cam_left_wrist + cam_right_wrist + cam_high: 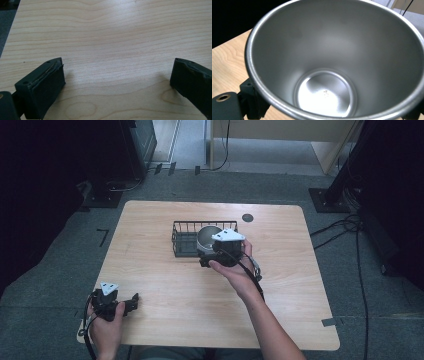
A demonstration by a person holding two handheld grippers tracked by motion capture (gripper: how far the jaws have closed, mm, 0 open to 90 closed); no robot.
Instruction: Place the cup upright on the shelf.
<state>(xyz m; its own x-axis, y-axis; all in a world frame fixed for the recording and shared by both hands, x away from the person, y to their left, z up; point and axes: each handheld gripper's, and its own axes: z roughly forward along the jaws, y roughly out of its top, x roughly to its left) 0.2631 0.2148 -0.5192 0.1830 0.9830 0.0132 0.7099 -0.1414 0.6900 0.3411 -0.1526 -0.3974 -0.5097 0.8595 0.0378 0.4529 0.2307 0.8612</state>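
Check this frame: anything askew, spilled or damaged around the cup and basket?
Nothing stands out. The shiny steel cup is empty and undented, clamped in the right gripper at the black wire basket. The basket sits square on the pale wood table. The left gripper rests open on bare tabletop. No spills.

The cup is smooth brushed metal with a soft satin sheen, brightest at its bottom, and a rolled, polished rim. The surface is pale wood with wavy grain and a smooth, slightly glossy finish. The basket is thin dark wire, the left tongs are matt black plastic with rubbery pads, and the floor is grey, rough carpet.
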